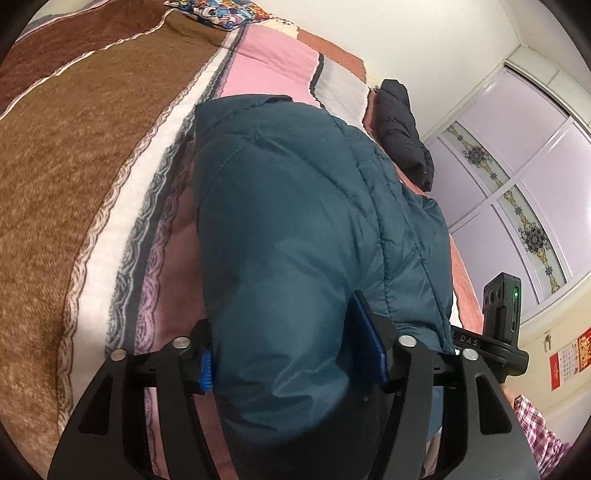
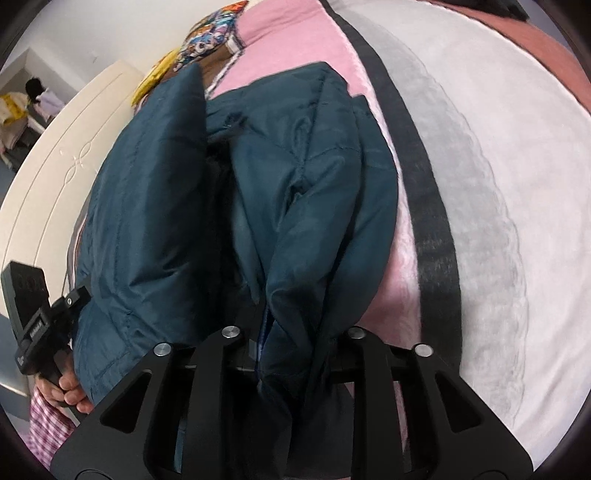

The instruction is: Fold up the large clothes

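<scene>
A teal puffer jacket (image 1: 288, 192) lies lengthwise on the bed, its near end lifted off the cover. My left gripper (image 1: 284, 347) is shut on a thick padded fold of it, and the blue pads (image 1: 206, 369) press into both sides of the bulge. In the right wrist view the same jacket (image 2: 258, 177) hangs bunched, with one panel folded up at the left. My right gripper (image 2: 291, 332) is shut on a narrow gather of its fabric. The cloth hides that gripper's fingertips.
The bed cover (image 1: 74, 166) has brown, white, pink and grey bands. A black jacket (image 1: 402, 129) lies at the far edge and a patterned pillow (image 1: 218, 14) at the head. A cream headboard (image 2: 55, 147) stands left, wardrobe doors (image 1: 517, 166) right. A hand (image 2: 70, 391) holds the other handle.
</scene>
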{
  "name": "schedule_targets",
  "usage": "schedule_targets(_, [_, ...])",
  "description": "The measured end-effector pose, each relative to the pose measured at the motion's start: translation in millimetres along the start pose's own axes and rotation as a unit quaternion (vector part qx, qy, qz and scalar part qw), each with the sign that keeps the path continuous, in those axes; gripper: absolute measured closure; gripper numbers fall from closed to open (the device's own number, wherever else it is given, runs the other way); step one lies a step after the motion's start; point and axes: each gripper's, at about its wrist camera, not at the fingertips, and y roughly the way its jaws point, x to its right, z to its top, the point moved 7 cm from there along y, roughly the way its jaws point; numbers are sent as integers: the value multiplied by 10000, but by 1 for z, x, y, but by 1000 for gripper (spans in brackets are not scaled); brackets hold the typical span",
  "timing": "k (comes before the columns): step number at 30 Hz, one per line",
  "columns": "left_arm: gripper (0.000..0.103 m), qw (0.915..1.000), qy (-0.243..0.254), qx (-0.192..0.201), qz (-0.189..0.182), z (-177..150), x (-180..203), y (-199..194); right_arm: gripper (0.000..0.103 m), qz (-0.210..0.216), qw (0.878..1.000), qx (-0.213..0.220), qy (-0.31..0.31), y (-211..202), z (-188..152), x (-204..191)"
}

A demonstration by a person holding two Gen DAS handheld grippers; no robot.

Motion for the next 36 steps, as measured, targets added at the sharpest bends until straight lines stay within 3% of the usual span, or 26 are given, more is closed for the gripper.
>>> schedule_targets(5, [31, 9994, -156, -66, 314, -3, -2, -7, 61, -2, 9993, -143, 346, -6, 12, 9])
schedule_targets(12, [29, 9983, -75, 149, 564, -3, 6, -49, 50, 217, 9979, 299, 524, -57, 15, 8])
schedule_targets(19, [28, 9920, 674, 508, 940, -20, 49, -102, 44, -293, 9927, 1102, -389, -128, -6, -19])
schedule_targets(26, [28, 9791, 1075, 779, 1539, -61, 79, -133, 42, -598, 9865, 1206, -931, -146, -59, -53])
schedule_targets(31, [28, 9759, 813, 864, 1831, -93, 80, -145, 42, -709, 9856, 1019, -1150, -135, -101, -70])
schedule_targets(36, [28, 9780, 532, 660, 1904, -128, 72, -147, 42, -846, 9842, 931, -1249, -124, -140, -81])
